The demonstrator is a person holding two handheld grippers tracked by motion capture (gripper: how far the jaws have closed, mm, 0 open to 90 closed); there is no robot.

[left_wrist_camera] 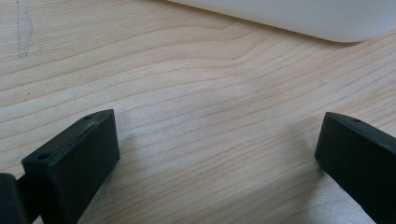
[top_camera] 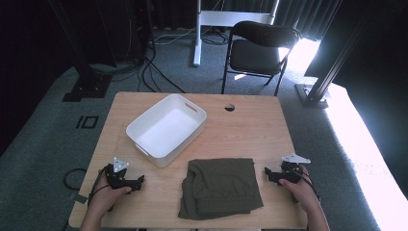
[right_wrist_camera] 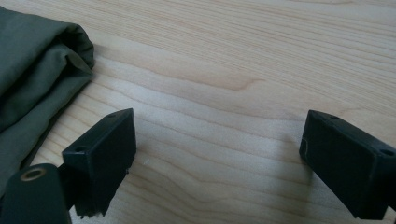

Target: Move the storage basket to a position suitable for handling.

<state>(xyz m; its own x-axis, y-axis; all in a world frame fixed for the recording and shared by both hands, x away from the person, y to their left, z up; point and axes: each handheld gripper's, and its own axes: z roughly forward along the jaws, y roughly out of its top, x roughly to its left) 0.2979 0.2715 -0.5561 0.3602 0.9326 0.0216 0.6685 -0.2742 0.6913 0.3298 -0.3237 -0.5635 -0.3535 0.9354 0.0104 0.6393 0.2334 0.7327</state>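
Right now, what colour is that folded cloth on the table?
Dark olive green; the cloth shows best in the high view.

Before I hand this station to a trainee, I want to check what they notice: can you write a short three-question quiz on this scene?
1. True or false: the left gripper is shut on the folded cloth.
2. What lies inside the white bin? A) a cloth B) nothing C) a gripper
3. Fill in: the folded cloth lies between the two grippers, nearer the ____ gripper's tips.

Key: 1 false, both grippers are open over bare table; 2 B; 3 right.
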